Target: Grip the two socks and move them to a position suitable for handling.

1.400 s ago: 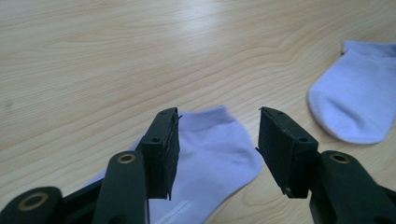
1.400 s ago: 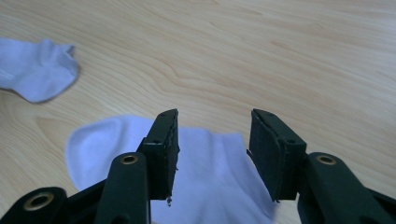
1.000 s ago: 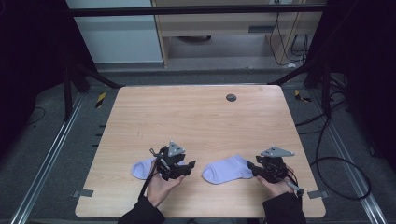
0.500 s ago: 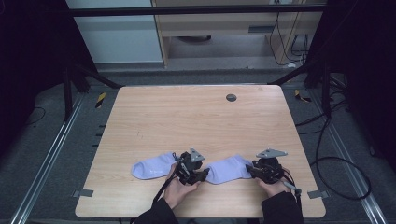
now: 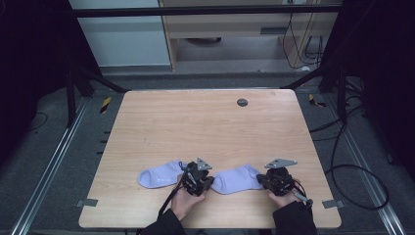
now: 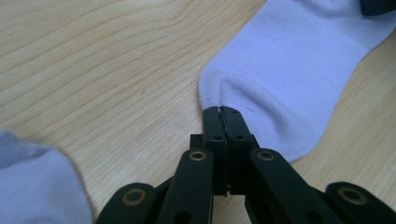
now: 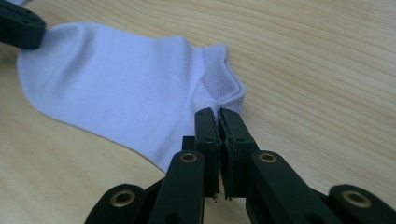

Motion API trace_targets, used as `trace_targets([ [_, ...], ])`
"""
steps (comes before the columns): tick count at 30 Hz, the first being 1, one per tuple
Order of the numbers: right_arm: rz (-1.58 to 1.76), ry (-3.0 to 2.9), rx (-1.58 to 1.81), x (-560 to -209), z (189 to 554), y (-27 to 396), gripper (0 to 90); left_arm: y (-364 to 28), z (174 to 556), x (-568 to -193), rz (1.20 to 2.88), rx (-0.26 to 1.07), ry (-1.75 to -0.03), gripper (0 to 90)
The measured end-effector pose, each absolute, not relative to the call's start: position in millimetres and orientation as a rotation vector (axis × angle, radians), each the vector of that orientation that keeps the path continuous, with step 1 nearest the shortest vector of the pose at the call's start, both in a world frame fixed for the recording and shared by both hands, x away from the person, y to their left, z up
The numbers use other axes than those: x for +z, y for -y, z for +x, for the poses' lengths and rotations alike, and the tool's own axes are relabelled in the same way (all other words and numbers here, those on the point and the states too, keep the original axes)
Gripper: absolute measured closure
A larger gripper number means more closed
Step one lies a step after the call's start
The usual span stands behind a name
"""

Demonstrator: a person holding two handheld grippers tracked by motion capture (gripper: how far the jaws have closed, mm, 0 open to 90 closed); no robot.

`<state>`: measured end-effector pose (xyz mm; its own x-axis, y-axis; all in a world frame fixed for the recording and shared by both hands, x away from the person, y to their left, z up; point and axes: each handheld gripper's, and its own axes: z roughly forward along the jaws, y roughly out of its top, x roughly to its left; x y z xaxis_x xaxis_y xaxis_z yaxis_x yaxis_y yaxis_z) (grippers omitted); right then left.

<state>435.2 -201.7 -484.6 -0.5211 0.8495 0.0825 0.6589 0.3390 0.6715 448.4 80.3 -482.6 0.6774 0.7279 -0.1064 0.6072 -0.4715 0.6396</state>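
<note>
Two pale lilac socks lie flat near the table's front edge. My left gripper (image 5: 210, 184) (image 6: 221, 110) has just closed, and its jaws now pinch the toe seam of the right sock (image 5: 237, 178) (image 6: 299, 70). At the same sock's other end, my right gripper (image 5: 260, 180) (image 7: 219, 113) has also just closed and nips the fabric by the ribbed cuff (image 7: 224, 86). The left sock (image 5: 159, 175) (image 6: 37, 186) lies free just left of my left hand.
The wooden table (image 5: 210, 127) stretches bare beyond the socks, with a small dark round grommet (image 5: 242, 102) near its far edge. Metal rails and cables run along the floor on both sides. Tape tabs mark the front corners.
My left hand has moved right, from the left sock's heel end to the right sock's toe. Both pairs of jaws have gone from open to shut. The right hand has stayed in place.
</note>
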Motion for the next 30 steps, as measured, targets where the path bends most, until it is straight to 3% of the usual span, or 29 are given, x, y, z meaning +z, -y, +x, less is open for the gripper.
trace_targets([
  [7,1.314,-2.385,0.95,-487.4,422.3,189.9,82.3,-89.0,440.4,-483.3,2.256,0.252,-1.01,85.5],
  [10,1.33,-2.368,0.952,-489.3,421.6,190.0,72.7,-93.0,439.4,-482.6,2.245,0.269,-0.993,73.4],
  [16,1.313,-2.253,1.077,-477.2,419.1,196.2,61.9,-118.2,435.8,-464.5,2.172,0.334,-0.984,51.9],
  [22,1.273,-2.178,1.155,-464.5,420.4,194.0,56.1,-158.5,437.3,-449.0,2.081,0.387,-1.034,44.6],
  [30,1.245,-2.166,1.201,-454.1,427.2,178.9,52.2,-217.9,439.9,-443.0,1.988,0.449,-1.158,43.3],
])
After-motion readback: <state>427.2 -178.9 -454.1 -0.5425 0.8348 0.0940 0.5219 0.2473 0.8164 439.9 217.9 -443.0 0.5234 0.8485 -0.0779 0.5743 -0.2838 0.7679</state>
